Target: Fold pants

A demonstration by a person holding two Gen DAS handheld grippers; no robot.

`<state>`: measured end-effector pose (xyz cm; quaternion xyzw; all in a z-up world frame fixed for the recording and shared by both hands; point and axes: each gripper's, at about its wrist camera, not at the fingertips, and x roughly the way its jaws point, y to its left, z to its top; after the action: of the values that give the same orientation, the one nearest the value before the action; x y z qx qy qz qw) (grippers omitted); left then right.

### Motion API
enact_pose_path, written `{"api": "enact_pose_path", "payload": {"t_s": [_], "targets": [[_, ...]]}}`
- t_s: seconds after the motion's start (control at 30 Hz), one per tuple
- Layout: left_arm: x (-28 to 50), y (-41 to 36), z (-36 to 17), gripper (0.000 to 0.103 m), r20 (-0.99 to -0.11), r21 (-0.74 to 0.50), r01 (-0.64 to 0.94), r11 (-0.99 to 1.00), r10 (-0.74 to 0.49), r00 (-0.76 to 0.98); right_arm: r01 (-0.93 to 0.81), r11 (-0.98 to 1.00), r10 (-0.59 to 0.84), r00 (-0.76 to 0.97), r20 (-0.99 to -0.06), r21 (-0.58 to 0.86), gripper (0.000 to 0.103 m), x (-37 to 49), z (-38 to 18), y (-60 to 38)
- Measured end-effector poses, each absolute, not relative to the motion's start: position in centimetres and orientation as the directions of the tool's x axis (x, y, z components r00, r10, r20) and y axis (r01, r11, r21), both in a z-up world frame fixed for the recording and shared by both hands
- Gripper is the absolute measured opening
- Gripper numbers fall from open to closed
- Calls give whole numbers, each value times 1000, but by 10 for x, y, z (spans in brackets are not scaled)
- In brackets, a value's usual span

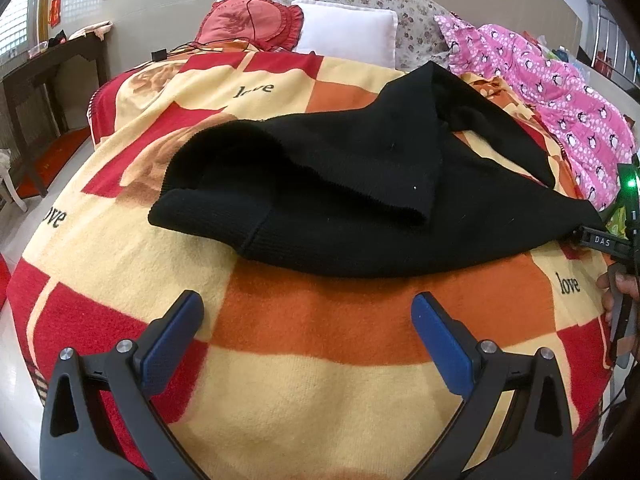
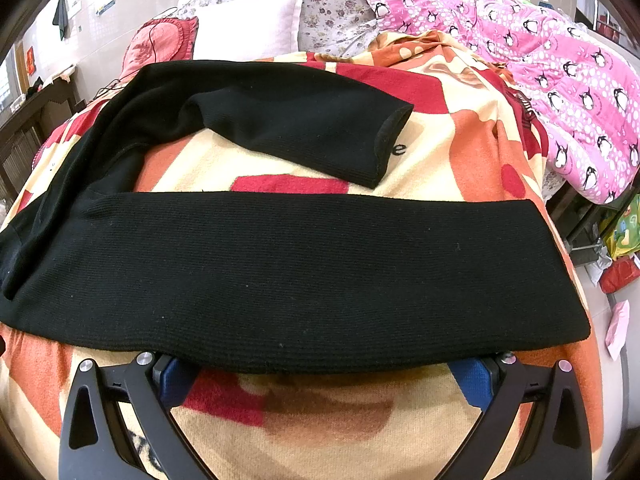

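At the far left a dark side table [image 1: 52, 68] stands against the wall. The left hand-held gripper [image 1: 306, 316] hovers above the near part of the checked blanket [image 1: 320, 380], its blue pads wide apart and holding nothing. Just beyond it the black pants [image 1: 360, 208] lie spread on the bed, one leg running right, the other folded back towards the far side. A red cushion [image 1: 248, 20] and a white pillow [image 1: 348, 32] sit at the far end. The right hand-held gripper [image 2: 324, 372] has its jaws apart, tips hidden under the near edge of the pants. A pink penguin quilt [image 2: 560, 72] lies at the right.
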<state>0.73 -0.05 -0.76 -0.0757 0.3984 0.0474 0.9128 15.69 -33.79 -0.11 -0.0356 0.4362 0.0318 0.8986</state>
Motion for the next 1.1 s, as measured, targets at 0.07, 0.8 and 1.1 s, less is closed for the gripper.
{"api": "enact_pose_path", "payload": {"t_s": [0.07,0.8,1.1], "targets": [[9,-2,-8,103,-738,-86,-148,985,37,673,-88,995,26,618,-786,-36,102,157,-1,-338],[17,-9,-13,103,-743,-21,-227,974,136,655,-88,995,26,618,-786,-37,102,157,-1,-338],[19,-11,-14,103,-743,-19,-237,971,145,654,-88,995,26,618,-786,-37,102,157,-1,-338]]}}
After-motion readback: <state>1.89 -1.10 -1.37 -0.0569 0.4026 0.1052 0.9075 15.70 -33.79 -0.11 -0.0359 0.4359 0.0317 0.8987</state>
